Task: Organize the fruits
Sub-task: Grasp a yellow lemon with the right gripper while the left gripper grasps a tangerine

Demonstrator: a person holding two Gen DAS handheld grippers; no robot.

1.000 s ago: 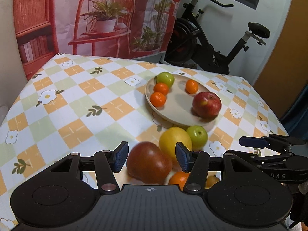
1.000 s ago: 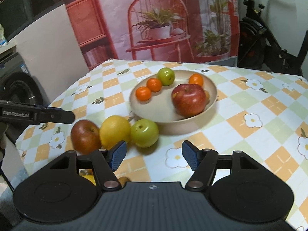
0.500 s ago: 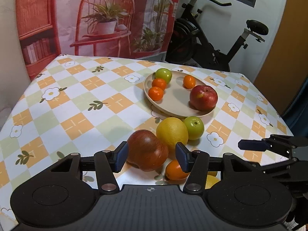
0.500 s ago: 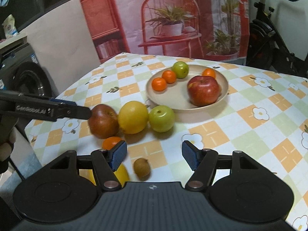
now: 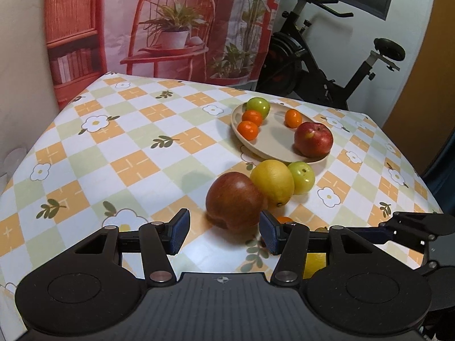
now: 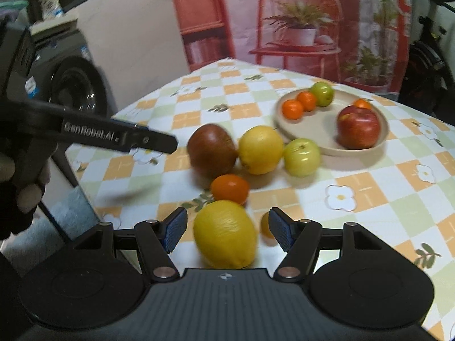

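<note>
A beige plate (image 5: 273,149) (image 6: 321,126) holds a red apple (image 5: 312,139), a green apple (image 5: 258,107) and three mandarins. In front of it lie a dark red apple (image 5: 234,200) (image 6: 212,150), a round yellow citrus (image 5: 272,183) and a second green apple (image 5: 302,177) in a row. My left gripper (image 5: 224,231) is open, and the dark apple sits just ahead of its tips, untouched. My right gripper (image 6: 227,231) is open around a lemon (image 6: 224,233) with gaps on both sides. A loose mandarin (image 6: 229,189) lies beyond the lemon.
A small fruit (image 6: 266,227) peeks out by the right finger. The left gripper's finger (image 6: 119,136) and a gloved hand (image 6: 22,193) reach in over the table's left edge. An exercise bike (image 5: 327,65) and a printed backdrop stand behind the table, a washing machine (image 6: 76,91) beside it.
Both grippers have drawn back toward the near table edge. The dark apple now lies ahead of the left tips instead of between them. The lemon has come between the right fingers. Jaw widths are unchanged.
</note>
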